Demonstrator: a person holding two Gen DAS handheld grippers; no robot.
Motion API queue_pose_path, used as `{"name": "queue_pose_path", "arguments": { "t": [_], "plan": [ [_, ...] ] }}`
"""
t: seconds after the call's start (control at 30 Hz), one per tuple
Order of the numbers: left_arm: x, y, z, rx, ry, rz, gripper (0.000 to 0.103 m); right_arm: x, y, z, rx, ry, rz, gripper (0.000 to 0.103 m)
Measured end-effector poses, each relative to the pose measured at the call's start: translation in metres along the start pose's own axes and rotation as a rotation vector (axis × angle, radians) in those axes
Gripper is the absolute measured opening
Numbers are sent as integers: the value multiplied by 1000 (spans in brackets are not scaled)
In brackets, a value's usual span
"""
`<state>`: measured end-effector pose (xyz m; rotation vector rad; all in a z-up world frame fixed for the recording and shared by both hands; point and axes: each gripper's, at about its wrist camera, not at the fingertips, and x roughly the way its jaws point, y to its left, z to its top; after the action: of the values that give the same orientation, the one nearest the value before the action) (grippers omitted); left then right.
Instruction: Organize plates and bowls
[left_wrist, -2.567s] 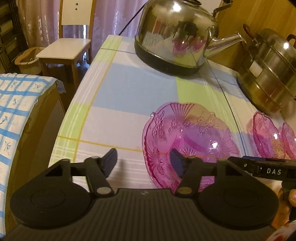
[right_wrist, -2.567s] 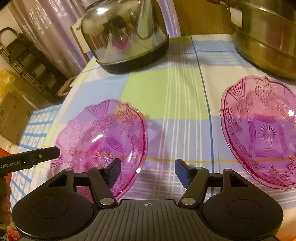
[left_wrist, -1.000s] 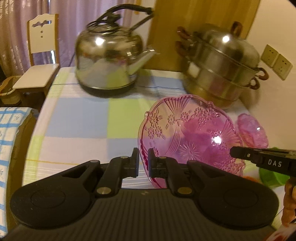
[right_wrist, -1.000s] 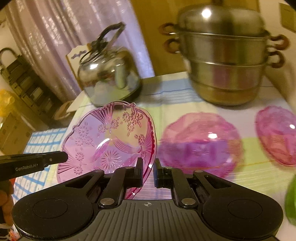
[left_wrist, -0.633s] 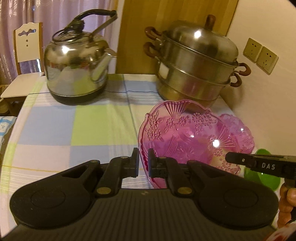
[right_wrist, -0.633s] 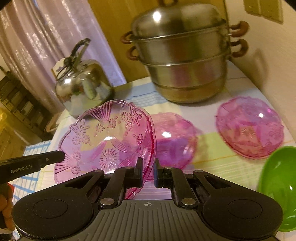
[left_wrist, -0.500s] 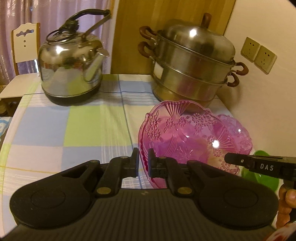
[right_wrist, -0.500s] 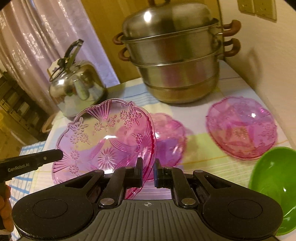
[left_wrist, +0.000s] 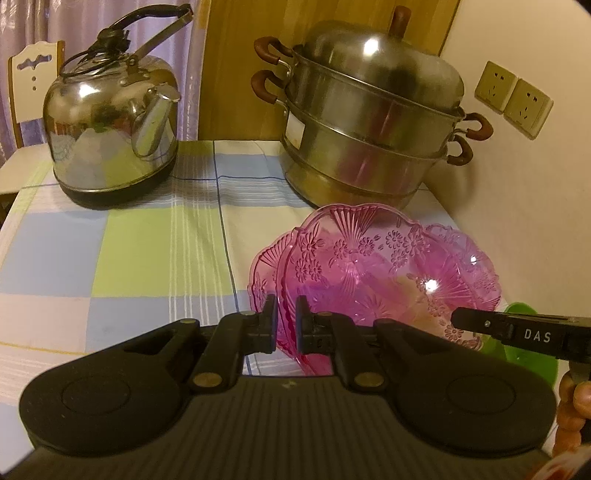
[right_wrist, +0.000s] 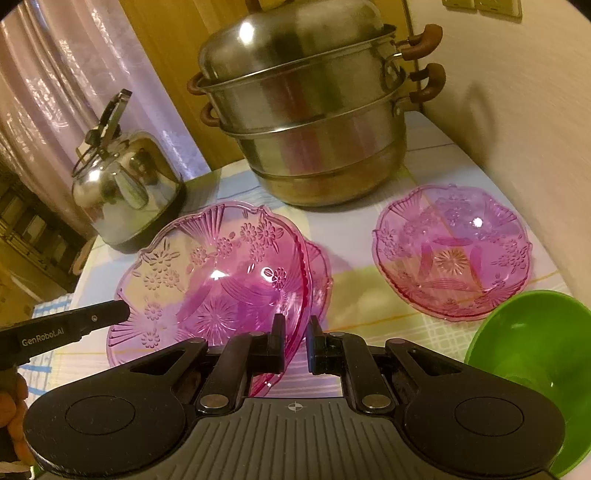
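Both grippers grip the same pink patterned glass plate (left_wrist: 369, 273), which also shows in the right wrist view (right_wrist: 221, 280). My left gripper (left_wrist: 286, 326) is shut on its left rim. My right gripper (right_wrist: 294, 343) is shut on its right rim. The plate hangs tilted just above a second pink plate (right_wrist: 320, 273) lying on the checked tablecloth (left_wrist: 147, 236). A third pink plate (right_wrist: 454, 251) lies to the right. A green bowl (right_wrist: 535, 354) stands at the front right.
A steel kettle (left_wrist: 110, 136) stands at the back left and a stacked steel steamer pot (left_wrist: 369, 125) at the back right. A wall with sockets (left_wrist: 513, 98) bounds the table on the right. A chair (left_wrist: 26, 92) stands beyond the far left edge.
Both grippers went from open to shut on the pink plate, lifted it and carried it right. It now hangs over the second pink plate, lower than half a second ago.
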<state>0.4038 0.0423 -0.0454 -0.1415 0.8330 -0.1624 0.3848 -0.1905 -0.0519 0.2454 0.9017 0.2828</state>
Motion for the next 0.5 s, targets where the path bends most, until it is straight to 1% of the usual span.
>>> {"name": "queue_pose_path", "arguments": {
  "t": [0.23, 0.5],
  "plan": [
    [18, -3, 4, 6, 2, 5, 8, 17, -9, 0, 0, 10, -13, 11],
    [41, 2, 1, -16, 9, 14, 8, 36, -12, 9, -8, -10, -42, 11]
  ]
}}
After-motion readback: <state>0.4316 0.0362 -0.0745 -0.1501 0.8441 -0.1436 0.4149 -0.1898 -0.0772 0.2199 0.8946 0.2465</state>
